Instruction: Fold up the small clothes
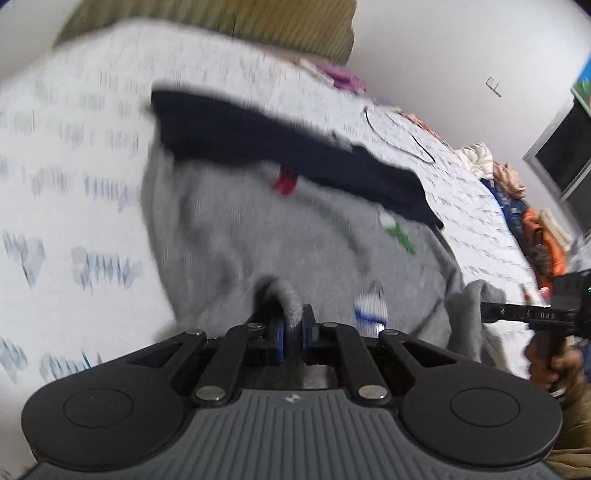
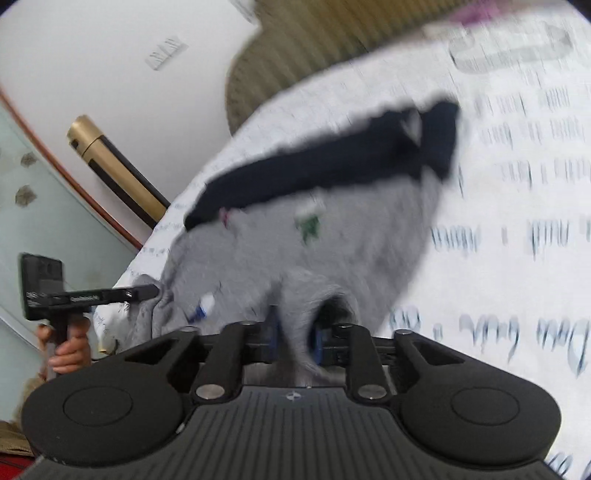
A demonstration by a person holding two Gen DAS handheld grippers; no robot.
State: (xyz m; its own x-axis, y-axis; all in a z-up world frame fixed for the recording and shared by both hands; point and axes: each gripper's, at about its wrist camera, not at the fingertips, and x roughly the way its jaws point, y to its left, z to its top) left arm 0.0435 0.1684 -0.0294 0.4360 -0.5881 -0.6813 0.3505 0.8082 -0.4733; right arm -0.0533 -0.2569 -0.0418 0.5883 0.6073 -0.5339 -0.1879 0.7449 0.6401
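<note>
A small grey garment (image 1: 295,229) with red and green marks lies on the printed white bedsheet (image 1: 74,184), and a navy piece (image 1: 277,147) lies across its far end. My left gripper (image 1: 293,328) is shut on a fold of the grey near edge, beside a white and blue label (image 1: 371,314). In the right wrist view my right gripper (image 2: 295,336) has a thick bunch of the grey garment (image 2: 332,229) filling the gap between its blue pads. Each gripper shows in the other's view at the hem: the right gripper (image 1: 487,310) and the left gripper (image 2: 153,291). Both views are blurred.
A pile of mixed clothes (image 1: 535,229) lies along the bed's right edge, and a pink item (image 1: 347,79) lies near the olive headboard (image 1: 258,22). A thin dark cable (image 1: 399,136) loops on the sheet. A gold and black tube (image 2: 110,158) leans by the wall.
</note>
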